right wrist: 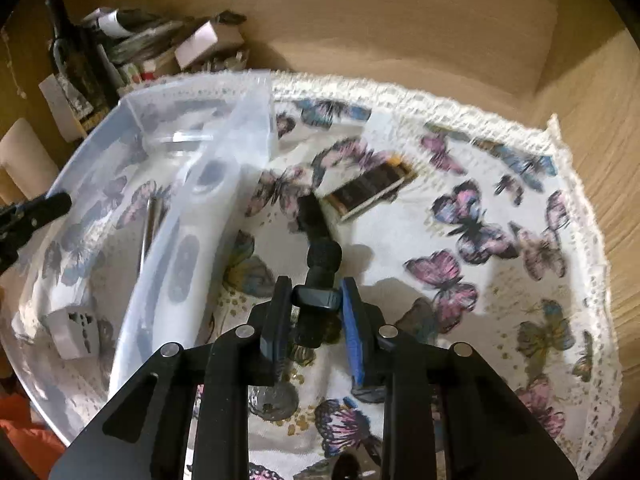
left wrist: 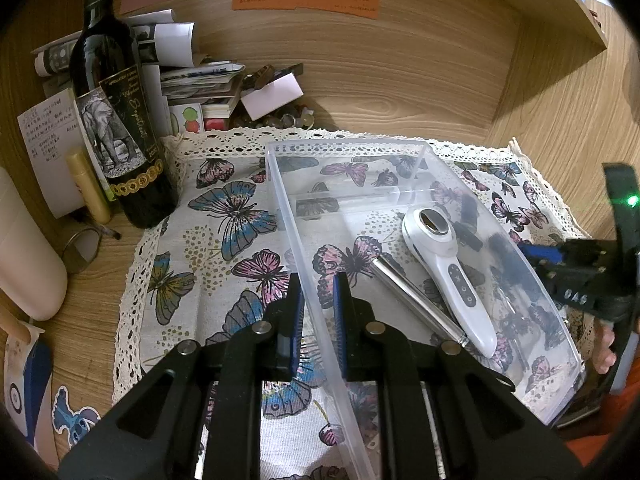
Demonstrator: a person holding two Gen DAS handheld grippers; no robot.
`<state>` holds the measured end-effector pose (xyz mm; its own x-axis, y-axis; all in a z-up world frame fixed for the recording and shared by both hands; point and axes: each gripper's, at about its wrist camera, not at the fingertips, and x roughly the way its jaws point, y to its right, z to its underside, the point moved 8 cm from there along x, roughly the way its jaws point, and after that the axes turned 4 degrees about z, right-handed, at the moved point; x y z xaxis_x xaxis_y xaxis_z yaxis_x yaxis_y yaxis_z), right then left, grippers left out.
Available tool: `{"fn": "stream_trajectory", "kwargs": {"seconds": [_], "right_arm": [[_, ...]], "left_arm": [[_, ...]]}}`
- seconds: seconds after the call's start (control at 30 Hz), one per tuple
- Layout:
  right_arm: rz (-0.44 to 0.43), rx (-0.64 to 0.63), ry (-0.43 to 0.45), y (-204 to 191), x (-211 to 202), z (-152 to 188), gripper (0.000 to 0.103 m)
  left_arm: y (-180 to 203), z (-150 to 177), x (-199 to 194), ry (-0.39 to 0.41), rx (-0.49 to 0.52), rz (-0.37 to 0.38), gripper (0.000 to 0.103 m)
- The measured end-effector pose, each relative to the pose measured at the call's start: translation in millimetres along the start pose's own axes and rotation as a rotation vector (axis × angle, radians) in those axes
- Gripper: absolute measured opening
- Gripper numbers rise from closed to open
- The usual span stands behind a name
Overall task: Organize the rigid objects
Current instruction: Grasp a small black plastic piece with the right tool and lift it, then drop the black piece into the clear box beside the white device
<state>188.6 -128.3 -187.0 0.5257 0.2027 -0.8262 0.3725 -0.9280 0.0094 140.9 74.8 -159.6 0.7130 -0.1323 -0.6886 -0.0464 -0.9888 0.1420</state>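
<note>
Clear plastic bin (left wrist: 400,184) sits on the butterfly-print cloth (left wrist: 224,216) covering the wooden bench (left wrist: 400,80); all positions below are given relative to this bin. Left gripper (left wrist: 318,300): fingers narrow, clamped on the bin's left wall, one pad outside and one inside. Inside the bin: a white handheld device (left wrist: 452,276) lying flat with its round head toward the far wall, a metal rod (left wrist: 416,300) just beside it on the left, and, seen from the right wrist view, a small white plug adapter (right wrist: 72,332) near the bin's near end. Right gripper (right wrist: 316,300) is outside the bin, to its right, above the cloth; fingers narrow, closed on a black jointed object (right wrist: 320,256), possibly a small flexible mount, though motion blur makes that uncertain. The pads press its lower segment; its upper end bends away toward the bin's far right corner. Beyond it, right of the bin, a dark rectangular pack (right wrist: 368,192) lies flat on the cloth. Left of the bin, off the cloth: a dark wine bottle (left wrist: 116,120) standing upright, with a stack of papers (left wrist: 200,84) behind it.
</note>
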Motion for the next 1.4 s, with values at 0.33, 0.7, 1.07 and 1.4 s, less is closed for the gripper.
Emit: {"fn": "stream_trajectory", "kwargs": {"seconds": [0.33, 0.7, 1.07, 1.4], "right_arm": [[0.001, 0.01, 0.139, -2.3, -41.8, -31.5, 0.022], [-0.066, -0.075, 0.214, -42.0, -66.8, -50.6, 0.022], [-0.154, -0.199, 0.157, -95.9, -45.3, -46.0, 0.022], [-0.137, -0.184, 0.142, -89.1, -37.8, -47.9, 0.023]], "left_arm": [[0.0, 0.1, 0.0, 0.0, 0.0, 0.0, 0.013], [-0.2, 0.0, 0.0, 0.0, 0.0, 0.0, 0.013], [0.1, 0.0, 0.1, 0.0, 0.001, 0.001, 0.013], [-0.1, 0.0, 0.0, 0.0, 0.001, 0.0, 0.013]]}}
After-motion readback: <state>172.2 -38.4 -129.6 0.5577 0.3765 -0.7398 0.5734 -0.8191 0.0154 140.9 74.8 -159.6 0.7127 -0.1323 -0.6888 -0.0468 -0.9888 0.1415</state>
